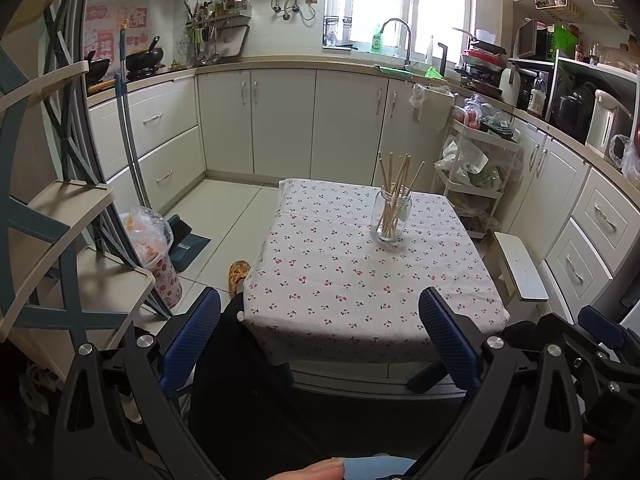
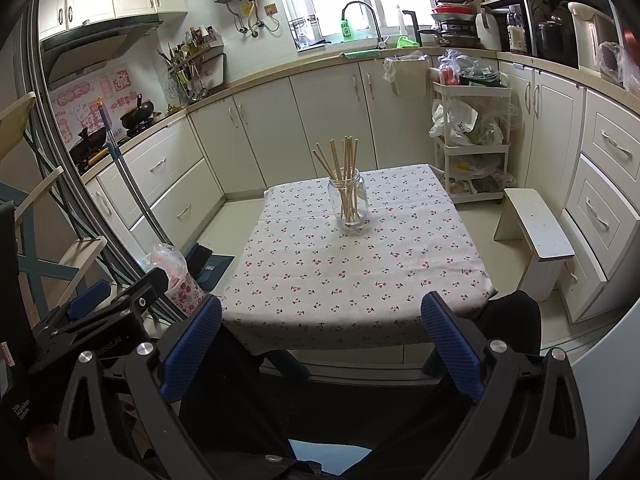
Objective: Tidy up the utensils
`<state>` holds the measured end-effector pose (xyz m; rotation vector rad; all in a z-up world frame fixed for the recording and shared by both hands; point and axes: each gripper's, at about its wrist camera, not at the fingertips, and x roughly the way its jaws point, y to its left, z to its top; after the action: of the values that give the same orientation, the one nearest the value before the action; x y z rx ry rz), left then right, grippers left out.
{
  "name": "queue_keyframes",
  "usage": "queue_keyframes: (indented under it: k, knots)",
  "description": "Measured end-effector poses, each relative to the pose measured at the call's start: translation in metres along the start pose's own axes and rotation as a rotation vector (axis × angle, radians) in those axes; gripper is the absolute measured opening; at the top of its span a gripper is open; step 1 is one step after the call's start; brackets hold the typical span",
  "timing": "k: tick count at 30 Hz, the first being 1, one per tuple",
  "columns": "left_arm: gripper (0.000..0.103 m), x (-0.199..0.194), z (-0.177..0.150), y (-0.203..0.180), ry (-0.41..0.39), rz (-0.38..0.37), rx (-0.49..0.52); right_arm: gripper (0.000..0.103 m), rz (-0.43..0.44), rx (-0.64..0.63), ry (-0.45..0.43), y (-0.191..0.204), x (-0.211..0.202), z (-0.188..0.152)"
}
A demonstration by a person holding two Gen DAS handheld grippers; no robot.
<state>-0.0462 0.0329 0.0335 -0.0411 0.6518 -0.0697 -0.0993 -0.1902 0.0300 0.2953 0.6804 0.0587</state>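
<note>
A clear glass jar (image 1: 391, 216) holding several wooden chopsticks (image 1: 394, 174) stands upright on the far part of a small table with a cherry-print cloth (image 1: 320, 280). It also shows in the right wrist view, jar (image 2: 348, 204), chopsticks (image 2: 344, 164), cloth (image 2: 340, 276). My left gripper (image 1: 320, 320) is open and empty, held before the table's near edge. My right gripper (image 2: 320, 320) is open and empty, also short of the near edge. The left gripper shows at the left of the right wrist view (image 2: 100, 304).
A white stool (image 2: 536, 236) stands right of the table, a white trolley (image 2: 472, 144) with bags behind it. A floral bin with a plastic bag (image 1: 160, 256) and a dustpan (image 1: 188, 240) sit on the floor at left. Cabinets ring the room.
</note>
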Motion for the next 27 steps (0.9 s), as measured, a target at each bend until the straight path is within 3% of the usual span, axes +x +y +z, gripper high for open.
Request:
queue_keyframes:
  k: [27]
  knots:
    - [0.095,0.0019,-0.0045,-0.0053,0.016,0.03,0.024,0.096,0.003,-0.002,0.007,0.0015,0.0033,-0.0026]
